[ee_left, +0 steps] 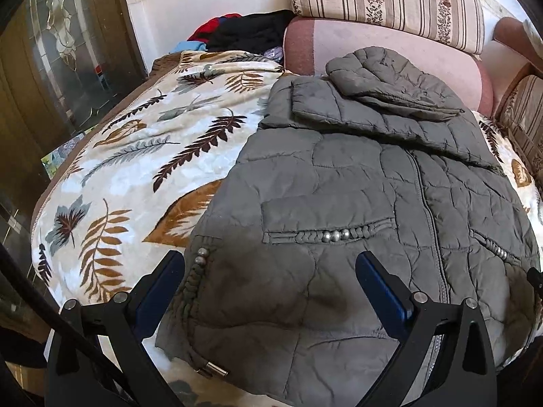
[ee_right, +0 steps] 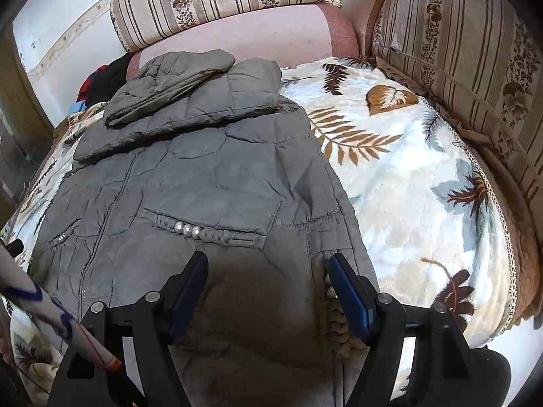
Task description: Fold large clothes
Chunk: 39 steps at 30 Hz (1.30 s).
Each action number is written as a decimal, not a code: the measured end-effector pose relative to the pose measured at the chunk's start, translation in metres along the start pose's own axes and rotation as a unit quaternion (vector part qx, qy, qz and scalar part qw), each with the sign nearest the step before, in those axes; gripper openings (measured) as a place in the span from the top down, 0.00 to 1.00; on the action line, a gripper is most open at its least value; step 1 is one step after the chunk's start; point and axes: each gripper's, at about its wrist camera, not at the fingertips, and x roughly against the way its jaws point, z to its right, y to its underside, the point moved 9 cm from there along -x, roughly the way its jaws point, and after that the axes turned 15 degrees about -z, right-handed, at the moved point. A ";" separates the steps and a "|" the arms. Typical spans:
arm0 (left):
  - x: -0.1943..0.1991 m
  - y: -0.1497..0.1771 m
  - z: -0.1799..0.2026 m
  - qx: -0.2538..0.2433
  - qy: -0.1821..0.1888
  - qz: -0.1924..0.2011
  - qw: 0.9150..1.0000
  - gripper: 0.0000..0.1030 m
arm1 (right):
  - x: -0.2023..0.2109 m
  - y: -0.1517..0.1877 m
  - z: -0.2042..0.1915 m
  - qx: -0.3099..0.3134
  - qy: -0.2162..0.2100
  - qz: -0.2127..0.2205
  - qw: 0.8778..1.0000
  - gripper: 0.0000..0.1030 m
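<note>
Jacket [ee_left: 356, 186], grey quilted, lies front-up on leaf-print blanket [ee_left: 135, 156]; hood and both sleeves folded over the chest at the far end; long axis runs straight away from both tools, hem nearest. Left gripper [ee_left: 271, 291] hangs over the hem's left corner, jaws wide apart, nothing between the pads; right gripper [ee_right: 268, 288] over the right corner, likewise spread and empty. Each hand equally near its own corner; likely next step, pinch the hem and carry it toward the hood. Striped cushions [ee_right: 458, 51] beyond; dark clothes pile [ee_left: 244, 32] far left.
</note>
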 end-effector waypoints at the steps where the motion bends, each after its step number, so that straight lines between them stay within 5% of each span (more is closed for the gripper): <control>1: -0.001 0.000 0.000 -0.001 0.001 -0.001 1.000 0.02 | 0.000 0.000 0.000 0.000 0.001 0.000 1.000 0.24; 19: -0.023 0.002 -0.015 0.016 0.016 -0.027 0.999 0.02 | -0.006 -0.001 -0.001 0.008 0.025 -0.003 1.000 0.21; 26: -0.028 -0.017 -0.089 0.092 0.046 -0.035 0.994 0.02 | 0.005 -0.010 0.033 -0.026 0.044 0.008 0.999 0.20; 32: -0.059 -0.023 -0.127 0.125 0.129 -0.068 0.981 0.02 | -0.001 -0.017 0.071 -0.061 0.029 -0.008 0.998 0.19; 39: -0.100 -0.021 -0.085 0.074 0.252 -0.120 0.957 0.06 | -0.014 -0.026 0.090 -0.106 -0.052 -0.027 0.993 0.19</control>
